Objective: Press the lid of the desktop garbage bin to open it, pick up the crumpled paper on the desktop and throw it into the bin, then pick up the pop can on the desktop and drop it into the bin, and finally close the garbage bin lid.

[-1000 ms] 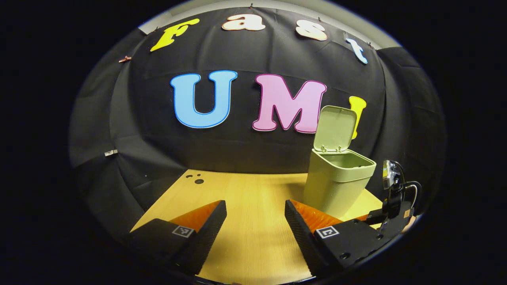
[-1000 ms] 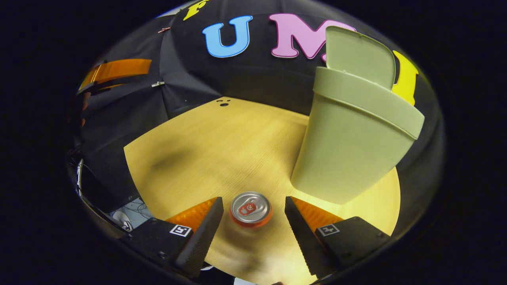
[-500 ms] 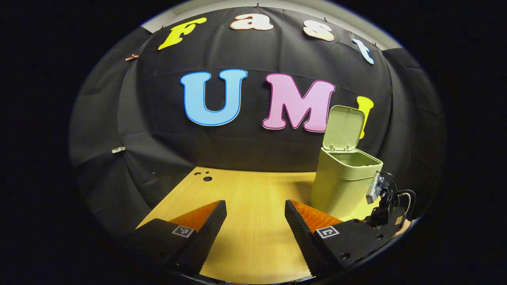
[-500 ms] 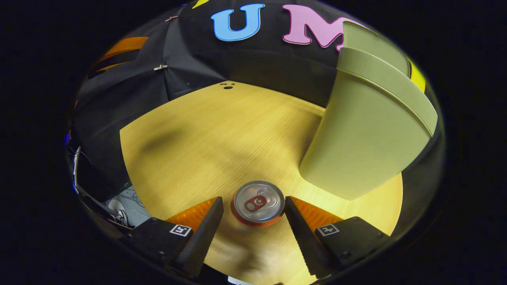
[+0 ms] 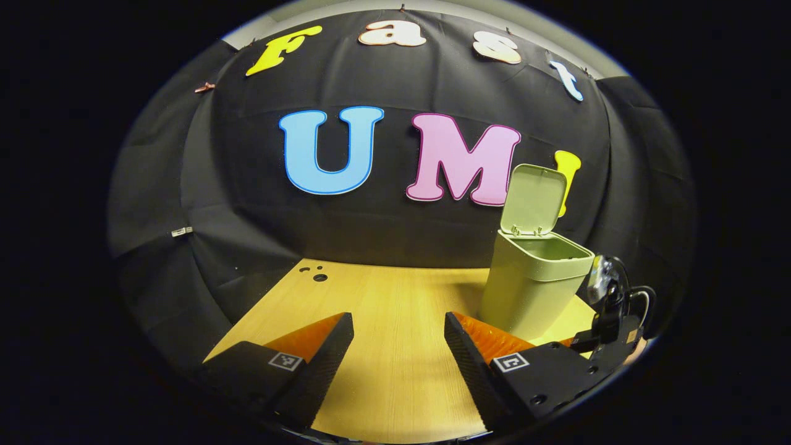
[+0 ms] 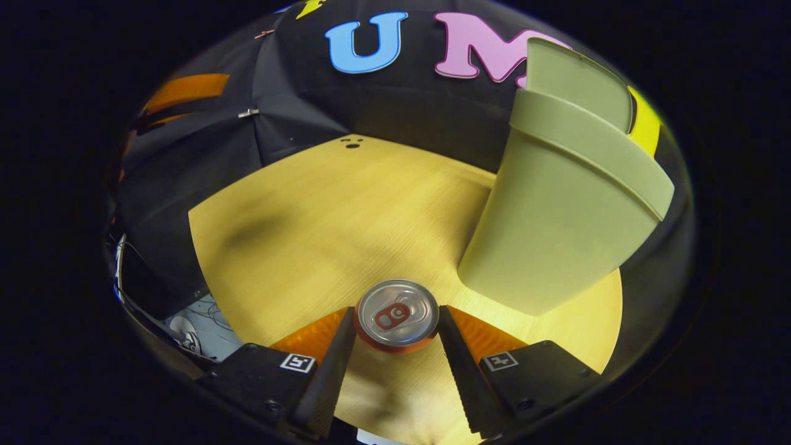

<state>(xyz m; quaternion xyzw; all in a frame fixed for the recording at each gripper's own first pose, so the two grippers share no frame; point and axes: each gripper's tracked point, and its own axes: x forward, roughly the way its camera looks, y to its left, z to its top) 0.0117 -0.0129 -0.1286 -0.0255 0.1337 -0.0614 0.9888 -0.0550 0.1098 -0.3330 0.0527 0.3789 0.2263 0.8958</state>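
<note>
Pop can stands upright on the desk, just beside the garbage bin, whose lid is up. Right gripper grasps the can, fingers pressed on both sides. Step in hand: can pickup. Next: lift clear, carry over the bin mouth, let go. Left gripper released, idle above the desk.

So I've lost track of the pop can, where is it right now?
In the right gripper view the pop can stands upright on the wooden table, pinched between the right gripper fingers, just left of the green bin.
</note>
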